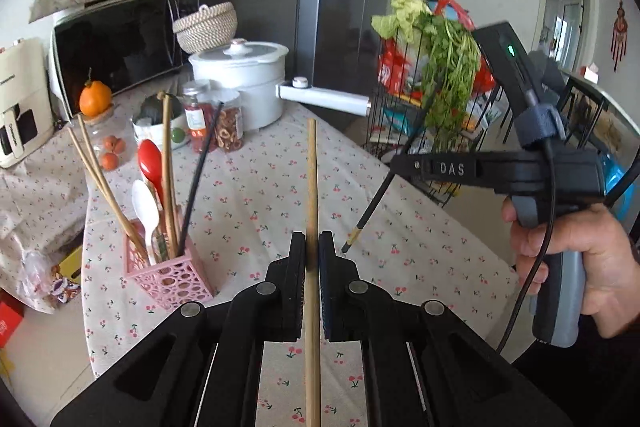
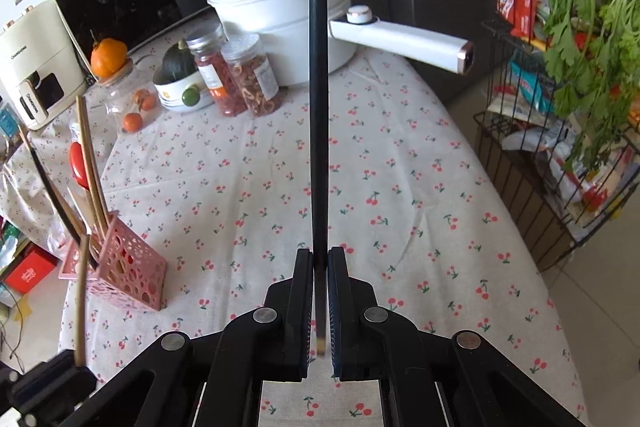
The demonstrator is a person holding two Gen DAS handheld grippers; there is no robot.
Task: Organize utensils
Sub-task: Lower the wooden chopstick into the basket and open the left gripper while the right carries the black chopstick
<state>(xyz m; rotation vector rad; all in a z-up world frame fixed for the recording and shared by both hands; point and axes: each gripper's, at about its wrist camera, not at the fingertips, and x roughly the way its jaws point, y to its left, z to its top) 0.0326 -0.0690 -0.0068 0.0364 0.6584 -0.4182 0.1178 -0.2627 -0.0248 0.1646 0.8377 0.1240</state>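
The left gripper point(image 1: 312, 247) has its jaws pinched on a wooden chopstick point(image 1: 311, 187) that runs straight ahead between them. The right gripper point(image 2: 320, 263) clamps a black chopstick point(image 2: 319, 115) near its tip in the same way. Both sticks look light, stiff and smooth, so they may pivot or slip; a mid-shaft hold seems steadier. The pink holder point(image 1: 168, 277) stands left of both jaws.

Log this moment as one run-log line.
left claw: shut on wooden chopstick | right claw: shut on black chopstick | pink holder: not reached
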